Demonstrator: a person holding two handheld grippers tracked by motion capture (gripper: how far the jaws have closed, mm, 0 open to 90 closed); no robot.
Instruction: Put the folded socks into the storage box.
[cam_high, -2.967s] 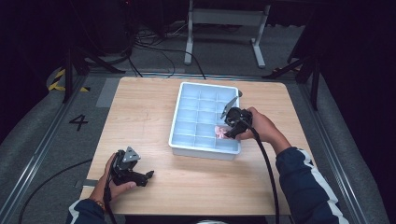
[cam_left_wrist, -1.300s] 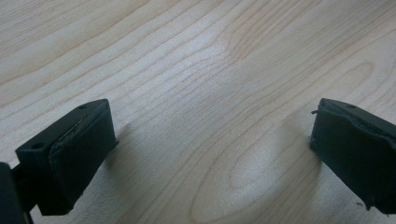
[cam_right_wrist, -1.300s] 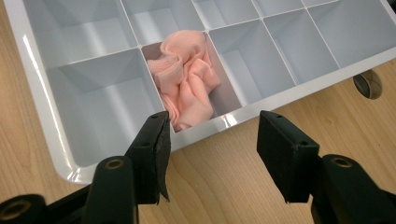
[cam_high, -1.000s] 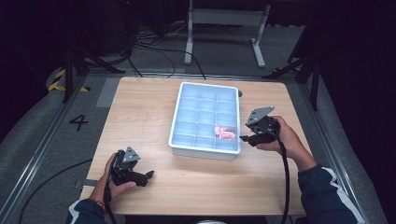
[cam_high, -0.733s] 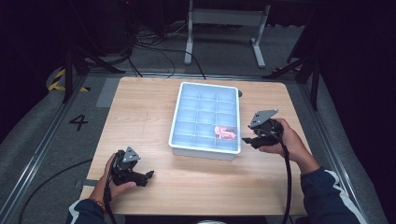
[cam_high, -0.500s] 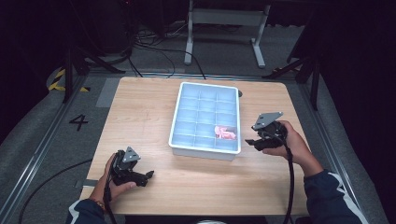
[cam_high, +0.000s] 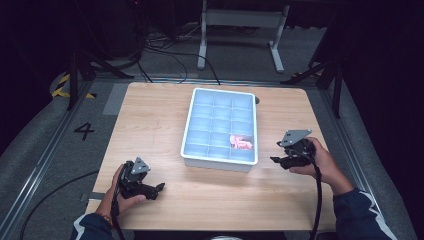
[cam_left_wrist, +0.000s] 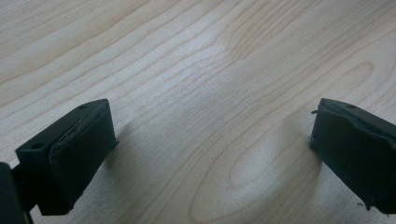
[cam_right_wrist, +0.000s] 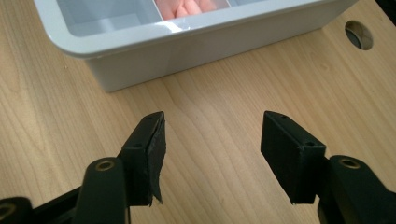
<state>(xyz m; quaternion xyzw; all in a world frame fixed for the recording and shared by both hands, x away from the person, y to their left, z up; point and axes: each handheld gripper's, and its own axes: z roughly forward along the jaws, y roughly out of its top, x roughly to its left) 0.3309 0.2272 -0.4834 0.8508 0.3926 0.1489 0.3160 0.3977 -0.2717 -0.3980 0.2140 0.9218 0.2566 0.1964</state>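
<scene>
— Where are your fingers?

— My right fingers have just been opening, nothing between them, over bare table. The pink piece lies left of them in the tray's near-right compartment. My left fingers gape, farther off.

— Nearer hand?

— The right.

White tray, pink item (perhaps fleshy-toned), wood-grain table.

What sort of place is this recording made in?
Probably a lab or data-collection studio: a lone wooden table on a dark floor, loose cables and metal stands behind it, and a floor marking "4".
</scene>
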